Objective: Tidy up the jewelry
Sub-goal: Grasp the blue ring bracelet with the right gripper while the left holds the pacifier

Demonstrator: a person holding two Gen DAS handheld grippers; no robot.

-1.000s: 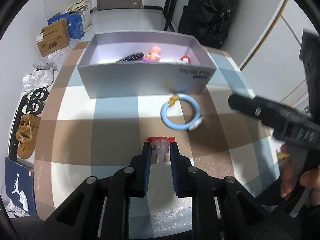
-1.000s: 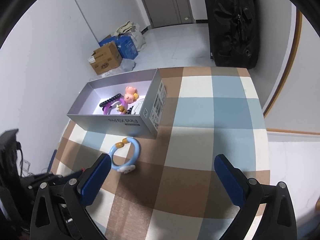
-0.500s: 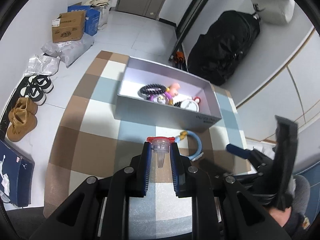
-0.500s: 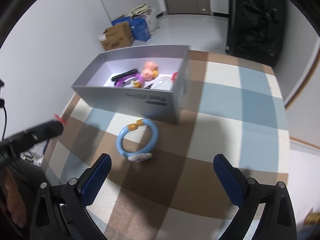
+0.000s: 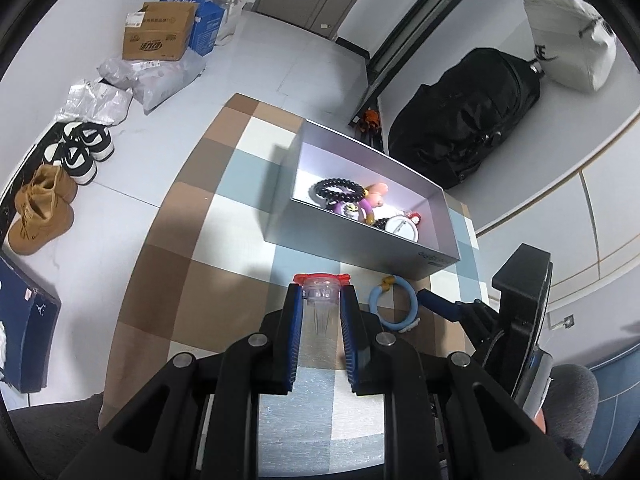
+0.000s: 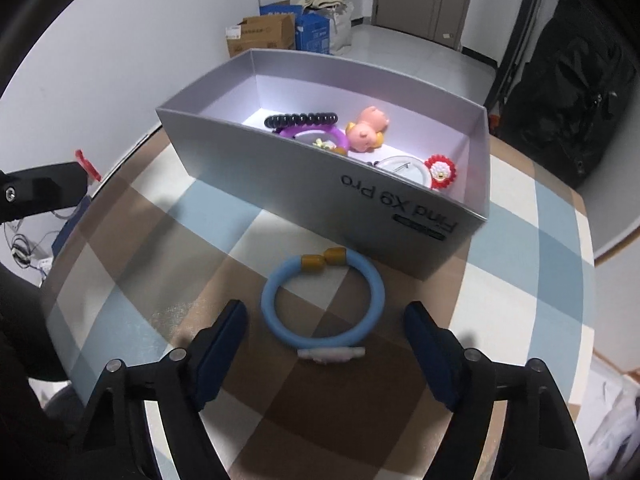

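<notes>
Checkered table (image 6: pixel 520 280) carries a box (image 6: pixel 280 168) already holding several trinkets; low in frame, right gripper (image 6: pixel 326 344) fingers spread around the remaining bracelet (image 6: pixel 320 300); left gripper (image 5: pixel 320 320) clamps a clear cone (image 5: pixel 321 300).

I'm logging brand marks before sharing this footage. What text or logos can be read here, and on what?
"Find X9 Pro", upside down, on the grey box front wall.
Small dark badge beneath it: too small.
Cardboard carton print and label: unreadable.
Blue shoebox: white jumping-figure logo, no legible words.
White bag: black mark, unreadable.
</notes>
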